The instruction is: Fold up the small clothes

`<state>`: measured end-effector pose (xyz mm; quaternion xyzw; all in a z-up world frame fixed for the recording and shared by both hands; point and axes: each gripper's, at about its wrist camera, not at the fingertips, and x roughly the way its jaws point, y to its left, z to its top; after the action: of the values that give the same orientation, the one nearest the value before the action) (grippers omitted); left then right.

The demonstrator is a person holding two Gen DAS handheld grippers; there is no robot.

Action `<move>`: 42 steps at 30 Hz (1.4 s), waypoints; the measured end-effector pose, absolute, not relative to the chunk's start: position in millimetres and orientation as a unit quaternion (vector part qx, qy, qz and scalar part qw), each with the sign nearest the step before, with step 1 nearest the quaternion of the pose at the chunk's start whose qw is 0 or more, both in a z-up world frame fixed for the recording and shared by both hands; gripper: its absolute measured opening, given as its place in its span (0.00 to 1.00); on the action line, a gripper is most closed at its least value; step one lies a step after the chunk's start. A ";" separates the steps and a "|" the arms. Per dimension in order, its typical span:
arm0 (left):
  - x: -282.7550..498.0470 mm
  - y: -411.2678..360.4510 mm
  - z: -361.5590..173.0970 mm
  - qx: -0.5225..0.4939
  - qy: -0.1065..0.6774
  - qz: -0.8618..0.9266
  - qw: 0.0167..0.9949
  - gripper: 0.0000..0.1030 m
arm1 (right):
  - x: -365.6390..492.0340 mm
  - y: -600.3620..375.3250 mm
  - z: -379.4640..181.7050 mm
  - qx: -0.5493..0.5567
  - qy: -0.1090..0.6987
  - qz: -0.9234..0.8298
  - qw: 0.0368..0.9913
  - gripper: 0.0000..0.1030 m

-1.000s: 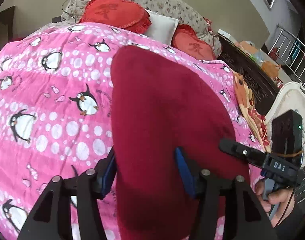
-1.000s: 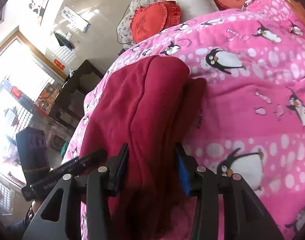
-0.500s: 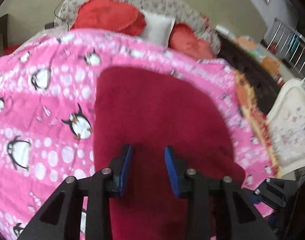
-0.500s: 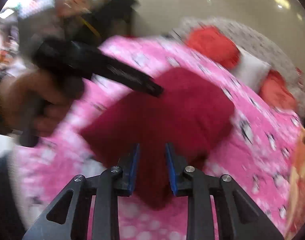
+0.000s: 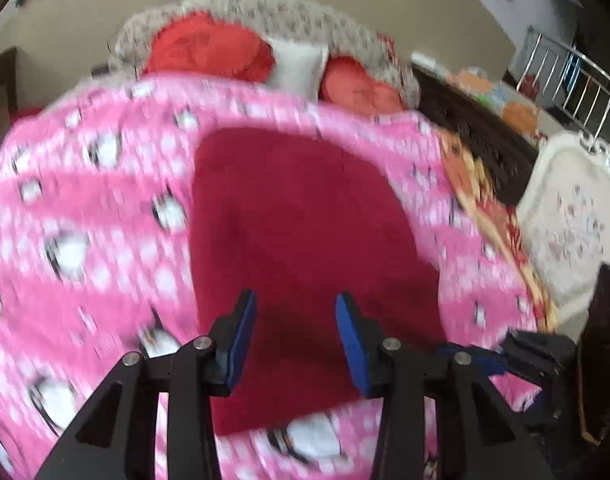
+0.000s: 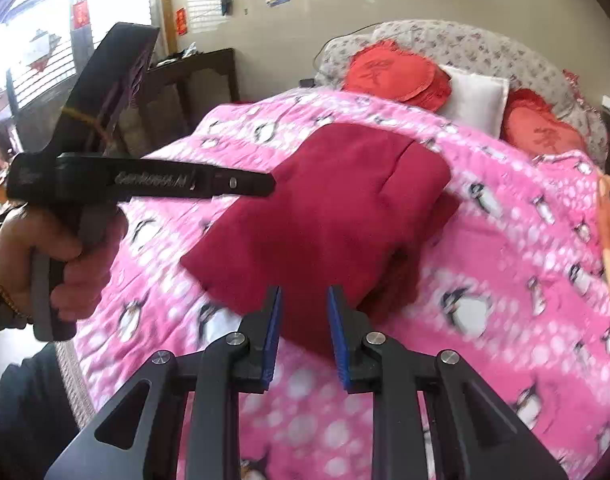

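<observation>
A dark red garment (image 5: 301, 240) lies folded into a flat block on the pink penguin bedspread (image 5: 85, 208); it also shows in the right wrist view (image 6: 329, 208). My left gripper (image 5: 295, 306) is open and empty, above the garment's near edge. My right gripper (image 6: 303, 300) is open and empty, just off the garment's near corner. The left gripper (image 6: 145, 178), held in a hand, shows from the side in the right wrist view, pointing at the garment's left edge. The left wrist view is blurred.
Red cushions (image 6: 397, 72) and a white pillow (image 6: 475, 98) lie at the head of the bed. A dark wooden cabinet (image 6: 193, 88) stands to the left of the bed. A white chair (image 5: 573, 216) and a metal rack (image 5: 569, 80) stand to the right.
Both grippers let go of the red garment and pulled back from it. The garment now lies flat on the bedspread. The right gripper swung round to face the head of the bed.
</observation>
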<state>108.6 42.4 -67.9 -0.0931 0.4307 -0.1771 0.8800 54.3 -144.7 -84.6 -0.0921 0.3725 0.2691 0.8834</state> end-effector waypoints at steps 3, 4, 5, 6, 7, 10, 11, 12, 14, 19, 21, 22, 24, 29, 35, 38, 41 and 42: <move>109.5 31.1 -89.9 -0.081 0.446 -0.161 0.876 0.41 | 64.1 -133.7 -121.0 -0.107 0.418 0.248 0.867 0.00; 108.2 27.4 -87.3 -0.069 0.446 -0.157 0.878 0.42 | 68.2 -134.7 -128.5 -0.096 0.431 0.241 0.864 0.00; 107.2 25.6 -84.1 -0.065 0.450 -0.155 0.877 0.42 | 70.4 -137.3 -126.5 -0.080 0.430 0.238 0.868 0.00; 105.8 25.6 -78.8 -0.066 0.455 -0.154 0.875 0.43 | 71.7 -139.0 -121.6 -0.069 0.432 0.234 0.868 0.00; 102.4 26.9 -71.4 -0.069 0.457 -0.154 0.873 0.44 | 70.3 -140.1 -114.4 -0.057 0.435 0.230 0.868 0.00; 77.1 33.0 -45.3 -0.052 0.433 -0.110 0.893 0.82 | 49.1 -143.8 -82.7 -0.061 0.421 0.208 0.881 0.00; 67.5 34.8 -37.9 -0.048 0.419 -0.092 0.902 0.92 | 37.5 -146.8 -71.8 -0.068 0.417 0.186 0.887 0.00; 53.2 36.9 -28.1 -0.045 0.398 -0.073 0.913 1.00 | 30.5 -151.2 -64.1 -0.068 0.418 0.165 0.890 0.00; 34.1 38.3 -17.8 -0.031 0.384 -0.048 0.921 1.00 | 6.8 -162.2 -49.9 -0.047 0.426 0.133 0.894 0.01; 14.8 31.3 -15.3 0.011 0.425 -0.006 0.905 1.00 | -42.4 -183.5 -41.3 -0.001 0.437 0.105 0.893 0.06; 5.8 25.5 -11.8 0.029 0.423 -0.005 0.905 1.00 | -51.8 -188.7 -39.8 0.000 0.443 0.089 0.892 0.06; 1.7 22.6 -10.7 0.040 0.424 -0.001 0.905 1.00 | -54.6 -191.5 -39.3 0.002 0.446 0.083 0.891 0.06; -4.7 16.0 -7.8 0.061 0.419 0.005 0.906 1.00 | -64.2 -197.7 -38.2 0.011 0.449 0.080 0.890 0.06; -9.7 16.8 -3.7 0.028 0.432 -0.020 0.901 1.00 | -76.2 -208.0 -36.2 0.023 0.445 0.073 0.892 0.06; -9.9 11.5 -9.9 0.017 0.448 -0.028 0.893 1.00 | -75.4 -214.1 -37.8 0.035 0.443 0.068 0.893 0.06; -9.0 10.4 -12.1 0.014 0.452 -0.034 0.891 1.00 | -73.6 -213.1 -40.2 0.034 0.446 0.072 0.892 0.06; -7.0 9.0 -13.4 0.019 0.452 -0.032 0.891 1.00 | -72.7 -209.3 -40.2 0.028 0.445 0.075 0.892 0.06; -6.2 8.6 -14.0 0.019 0.454 -0.033 0.890 1.00 | -72.6 -208.9 -40.1 0.025 0.443 0.075 0.893 0.06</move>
<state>-6.2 8.6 -14.0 0.0186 0.4538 -0.0328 0.8903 -72.6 -208.9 -40.1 0.0248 0.4430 0.0753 0.8930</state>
